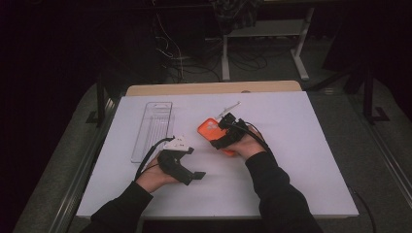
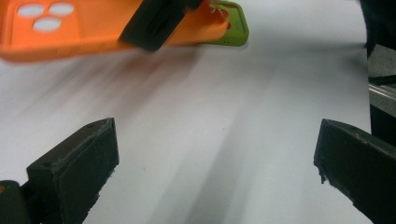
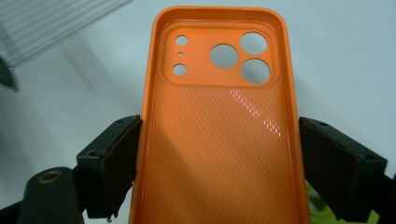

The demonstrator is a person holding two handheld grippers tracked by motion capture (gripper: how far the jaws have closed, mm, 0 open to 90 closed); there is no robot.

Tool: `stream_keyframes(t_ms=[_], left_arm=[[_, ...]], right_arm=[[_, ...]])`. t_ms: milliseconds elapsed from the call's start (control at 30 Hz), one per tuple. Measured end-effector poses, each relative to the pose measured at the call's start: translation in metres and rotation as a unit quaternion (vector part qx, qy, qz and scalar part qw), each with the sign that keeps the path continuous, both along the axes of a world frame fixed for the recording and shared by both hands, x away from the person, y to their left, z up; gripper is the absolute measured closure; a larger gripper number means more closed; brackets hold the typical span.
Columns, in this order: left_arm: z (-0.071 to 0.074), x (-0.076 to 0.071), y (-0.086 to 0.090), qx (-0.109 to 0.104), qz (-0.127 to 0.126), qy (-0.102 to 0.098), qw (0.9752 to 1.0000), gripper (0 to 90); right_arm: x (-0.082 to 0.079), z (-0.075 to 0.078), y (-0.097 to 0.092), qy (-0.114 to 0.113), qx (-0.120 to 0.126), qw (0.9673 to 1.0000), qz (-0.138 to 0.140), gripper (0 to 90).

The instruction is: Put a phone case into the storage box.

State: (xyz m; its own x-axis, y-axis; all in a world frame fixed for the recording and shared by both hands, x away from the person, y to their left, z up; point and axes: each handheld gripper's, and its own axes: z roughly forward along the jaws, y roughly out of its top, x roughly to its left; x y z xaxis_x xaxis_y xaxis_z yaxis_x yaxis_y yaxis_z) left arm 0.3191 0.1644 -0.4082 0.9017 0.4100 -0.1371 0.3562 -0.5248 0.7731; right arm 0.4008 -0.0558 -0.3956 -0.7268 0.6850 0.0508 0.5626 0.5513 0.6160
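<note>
Right hand-held gripper (image 3: 219, 158) clamped across orange phone case (image 3: 219, 116), left hand-held gripper (image 2: 215, 163) spread wide over white table (image 2: 224, 116)

dark room, white table top (image 1: 301, 160), grey floor (image 1: 340, 97), metal table legs (image 1: 226, 58)

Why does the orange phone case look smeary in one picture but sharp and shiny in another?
In the left gripper view the orange case is blurred; in the right gripper view it is sharp, with glare on its dotted inside; the high view is dim, the room behind dark.
</note>
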Motion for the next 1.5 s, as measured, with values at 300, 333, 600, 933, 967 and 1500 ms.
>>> stream_keyframes(t_ms=[300, 333, 600, 933, 967, 1500], left_arm=[[0.004, 0.007, -0.001, 0.000, 0.001, 0.012, 0.9999, 0.0], [0.004, 0.009, -0.001, 0.002, 0.000, 0.013, 0.9999, 0.0], [0.016, 0.019, -0.003, 0.011, -0.004, 0.013, 0.9998, 0.0], [0.033, 0.041, -0.011, 0.001, -0.019, 0.004, 0.9998, 0.0], [0.035, 0.044, -0.012, 0.004, -0.027, 0.007, 0.9996, 0.0], [0.045, 0.041, -0.012, 0.009, -0.100, -0.009, 0.9949, 0.0]], right_arm=[[-0.011, 0.017, -0.027, 0.000, 0.013, 0.9997, 0.023, 14.9], [-0.012, 0.018, -0.032, 0.001, 0.018, 0.9995, 0.026, 14.9], [-0.019, 0.025, -0.054, -0.001, 0.016, 0.9984, 0.055, 14.9], [-0.026, 0.027, -0.082, 0.003, 0.029, 0.9961, 0.084, 14.9], [-0.027, 0.028, -0.083, 0.003, 0.030, 0.9959, 0.086, 14.9], [-0.035, 0.020, -0.071, -0.016, 0.031, 0.9799, 0.196, 14.9]])
